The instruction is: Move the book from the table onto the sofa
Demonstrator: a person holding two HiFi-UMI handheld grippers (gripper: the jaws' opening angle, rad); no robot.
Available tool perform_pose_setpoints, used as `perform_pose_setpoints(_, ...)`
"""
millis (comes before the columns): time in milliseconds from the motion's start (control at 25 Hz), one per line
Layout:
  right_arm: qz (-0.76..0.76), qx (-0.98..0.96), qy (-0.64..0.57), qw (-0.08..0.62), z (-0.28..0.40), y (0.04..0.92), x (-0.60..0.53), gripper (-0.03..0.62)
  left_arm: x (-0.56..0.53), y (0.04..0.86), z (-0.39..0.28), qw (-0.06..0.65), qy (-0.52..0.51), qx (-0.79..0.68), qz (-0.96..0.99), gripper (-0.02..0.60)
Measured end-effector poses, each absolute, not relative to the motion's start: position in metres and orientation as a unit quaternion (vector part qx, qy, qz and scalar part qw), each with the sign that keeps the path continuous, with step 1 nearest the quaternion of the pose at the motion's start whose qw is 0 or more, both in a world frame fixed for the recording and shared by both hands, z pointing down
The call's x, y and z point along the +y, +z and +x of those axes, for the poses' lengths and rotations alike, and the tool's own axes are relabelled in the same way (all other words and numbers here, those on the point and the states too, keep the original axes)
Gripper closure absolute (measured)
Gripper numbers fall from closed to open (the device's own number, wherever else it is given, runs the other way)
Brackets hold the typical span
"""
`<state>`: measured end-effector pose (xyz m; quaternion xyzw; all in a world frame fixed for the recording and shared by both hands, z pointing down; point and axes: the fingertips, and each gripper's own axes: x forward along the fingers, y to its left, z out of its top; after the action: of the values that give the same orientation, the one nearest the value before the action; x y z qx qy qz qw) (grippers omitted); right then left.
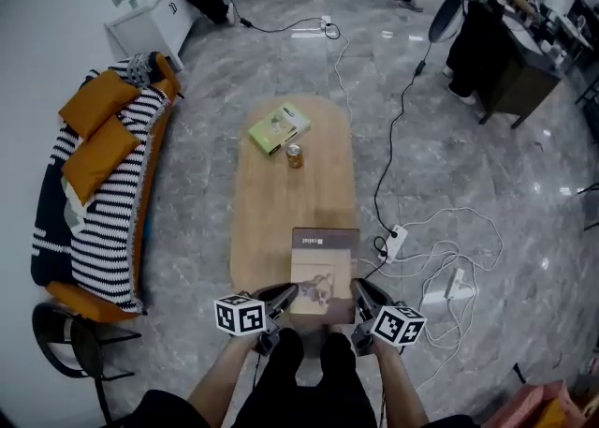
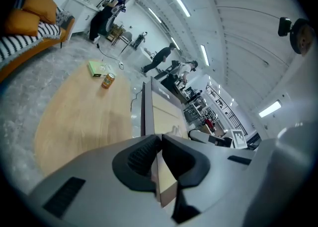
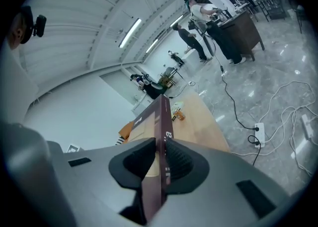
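Note:
A tan book with a dark brown top band and spine is at the near end of the oval wooden table. My left gripper is shut on its near left edge, and my right gripper is shut on its near right edge. In the left gripper view the book runs edge-on out of the clamped jaws. The right gripper view shows the brown spine pinched between the pads. The striped sofa with orange cushions stands at the left.
A green and white box and a small orange can sit at the table's far end. Cables and a power strip lie on the grey floor at the right. A dark stool stands near the sofa. People stand by desks at the back.

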<state>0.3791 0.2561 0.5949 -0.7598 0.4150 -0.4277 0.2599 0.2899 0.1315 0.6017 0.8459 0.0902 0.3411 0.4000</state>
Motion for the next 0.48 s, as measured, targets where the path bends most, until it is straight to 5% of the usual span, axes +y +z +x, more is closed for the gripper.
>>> perform_pose_setpoints(480, -0.723, 0.501, -0.413, 0.237, 0.361, 0.535, 0.244, 0.513, 0.131, 0.539, 0.258, 0.405, 0.280, 0.024, 0.870, 0.532)
